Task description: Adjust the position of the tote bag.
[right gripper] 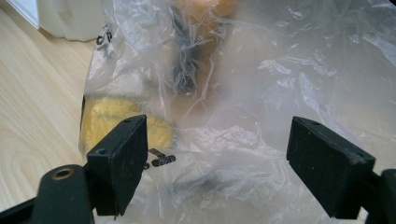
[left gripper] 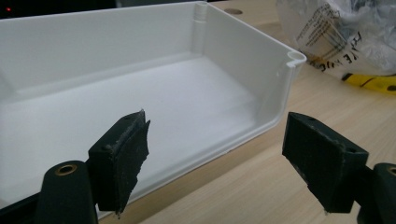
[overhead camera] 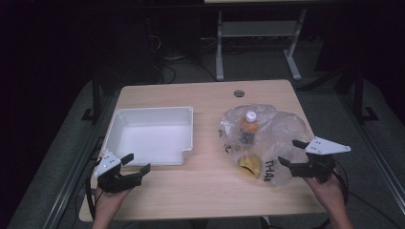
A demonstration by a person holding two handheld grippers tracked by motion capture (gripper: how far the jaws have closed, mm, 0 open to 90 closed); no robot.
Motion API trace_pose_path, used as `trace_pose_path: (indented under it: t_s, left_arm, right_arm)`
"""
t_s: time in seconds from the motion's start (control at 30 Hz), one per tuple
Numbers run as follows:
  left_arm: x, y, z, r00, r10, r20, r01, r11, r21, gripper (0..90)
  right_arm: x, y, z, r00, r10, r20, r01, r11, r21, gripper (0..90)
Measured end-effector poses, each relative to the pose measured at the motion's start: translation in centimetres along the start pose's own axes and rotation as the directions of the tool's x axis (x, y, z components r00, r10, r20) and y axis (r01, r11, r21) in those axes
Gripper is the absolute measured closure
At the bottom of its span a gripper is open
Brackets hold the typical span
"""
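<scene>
A clear plastic bag (overhead camera: pixel 274 138) with black print lies on the right half of the wooden table (overhead camera: pixel 210 186). Inside it lie an orange bottle with a white cap (overhead camera: pixel 249 123) and a yellow item (overhead camera: pixel 250 165). My right gripper (overhead camera: pixel 292 152) stands open at the bag's near right edge; in the right gripper view its jaws frame the bag (right gripper: pixel 224 154) and the yellow item (right gripper: pixel 107 116). A white tray (overhead camera: pixel 153 136) sits empty on the left. My left gripper (overhead camera: pixel 135 163) is open at the tray's near edge (left gripper: pixel 243 135).
A round cable hole (overhead camera: pixel 239 92) sits near the table's far edge. Beyond the table stands a white desk frame (overhead camera: pixel 253 43) on a dark floor with cables. Bare wood lies between the tray and the bag.
</scene>
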State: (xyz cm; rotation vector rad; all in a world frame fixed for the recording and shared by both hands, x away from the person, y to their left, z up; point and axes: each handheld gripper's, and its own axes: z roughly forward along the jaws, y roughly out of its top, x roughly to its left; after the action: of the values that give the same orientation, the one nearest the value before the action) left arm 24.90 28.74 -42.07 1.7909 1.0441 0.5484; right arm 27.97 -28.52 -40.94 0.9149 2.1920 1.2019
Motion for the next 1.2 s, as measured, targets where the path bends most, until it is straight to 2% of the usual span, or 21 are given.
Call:
trace_pose_path:
  t_s: [0.27,0.33,0.6,0.77,0.83,0.87,1.0,1.1,1.2]
  left_arm:
    - [-0.3,-0.1,0.2,0.9996,0.02,0.02,-0.02,0.9998,0.006,22.0]
    - [-0.3,-0.1,0.2,0.9996,0.026,0.013,-0.027,0.9996,0.01,22.0]
    - [0.1,-0.4,0.5,0.9999,0.013,-0.01,-0.013,0.9999,0.011,21.6]
    - [0.2,-0.5,0.7,0.9997,0.024,-0.004,-0.024,0.9996,0.014,21.5]
    - [0.2,-0.6,0.7,0.9995,0.029,-0.013,-0.029,0.9994,0.016,20.7]
    - [0.3,-0.7,0.9,0.9997,0.017,-0.018,-0.017,0.9998,0.009,20.7]
    - [0.4,-0.7,0.9,0.9998,0.006,-0.018,-0.006,1.0,0.003,20.7]
    - [0.4,-0.7,0.9,0.9998,0.013,-0.014,-0.013,0.9999,0.002,20.7]
    - [0.3,-0.8,1.1,0.9998,0.017,0.004,-0.017,0.9998,0.006,20.8]
  right_arm:
    - [-0.2,-0.1,-0.1,1.0,-0.003,-0.004,0.003,1.0,-0.004,19.9]
    - [-0.1,-0.1,-0.1,1.0,-0.003,-0.006,0.003,1.0,-0.004,19.8]
    - [-0.2,-0.1,0.2,0.9999,-0.004,-0.013,0.004,1.0,0.005,19.3]
    - [-0.2,-0.2,0.2,0.9999,0.0,-0.017,0.0,1.0,0.006,18.8]
    - [-0.2,-0.2,0.2,0.9999,-0.004,-0.014,0.004,1.0,0.007,18.7]
    - [-0.2,-0.2,0.2,0.9999,-0.001,-0.014,0.001,1.0,0.004,18.7]
    - [-0.2,-0.2,0.3,0.9998,0.001,-0.02,-0.001,1.0,0.005,18.6]
    - [-0.2,-0.3,0.3,0.9998,-0.005,-0.02,0.005,1.0,0.007,18.6]
    - [-0.2,-0.2,0.3,0.9997,-0.003,-0.023,0.003,1.0,0.008,18.6]
